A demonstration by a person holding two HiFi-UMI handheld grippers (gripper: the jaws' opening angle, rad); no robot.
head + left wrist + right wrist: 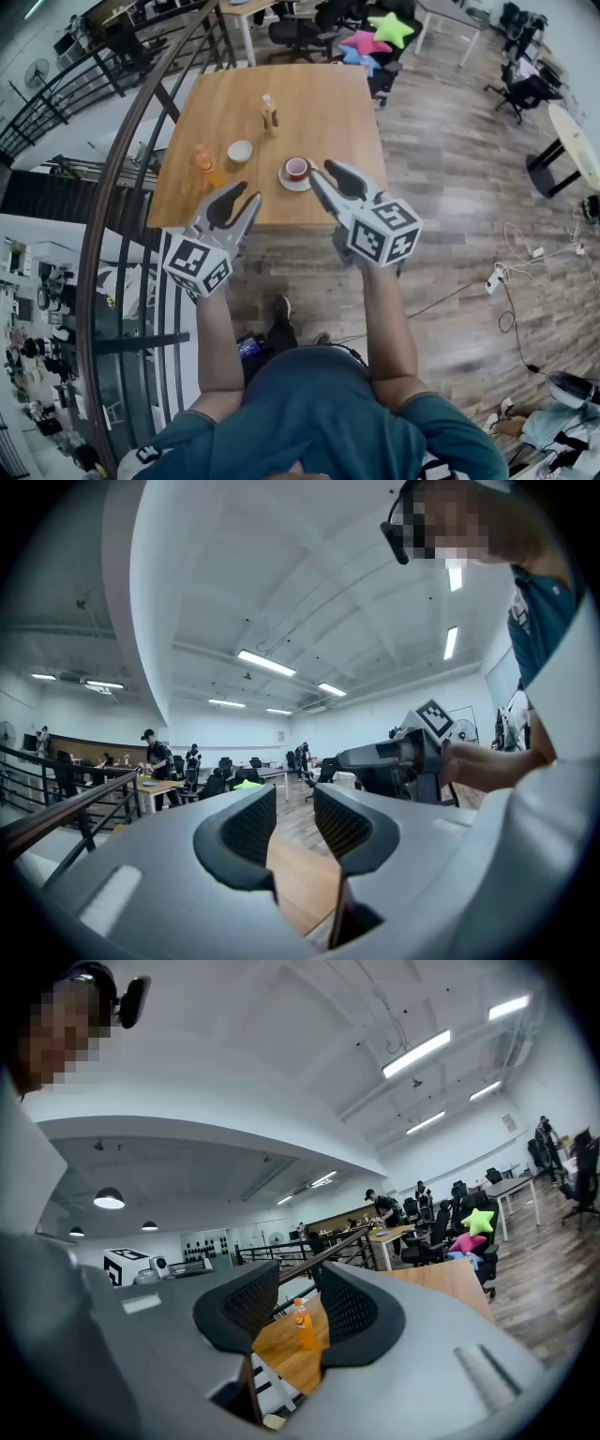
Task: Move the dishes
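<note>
- Standing on a white saucer (285, 183), a small red cup (296, 168) with a pale inside is seen near the front edge of the wooden desk (319, 103) in the head view.
- A small white bowl (240, 151), round and shallow, is placed at about ten o'clock from the cup, well clear of the saucer.
- An orange bottle (203, 161) is set at nine o'clock from the bowl, close to the desk's left edge. A slim sauce bottle (270, 114) with a pale cap is found at eleven o'clock from the cup.
- The right gripper (323, 172) is held at three o'clock from the cup, just beside the saucer; whether it touches cannot be told.
- In the right gripper view, the jaws of the right gripper (298, 1302) are seen a little apart with nothing clamped. The orange bottle (302, 1326) is framed through the gap, far off on the desk (441, 1279).
- The left gripper (242, 199) is held at eight o'clock from the cup, over the desk's front edge and apart from every dish.
- In the left gripper view, the jaws of the left gripper (292, 822) are likewise parted slightly and empty, with only bare desk wood (300, 883) shown between them.
- Both grippers are carried by a person in a teal shirt (319, 422), whose forearms are seen below the marker cubes.
- A curved dark railing (122, 178) is seen at nine o'clock from the desk.
</note>
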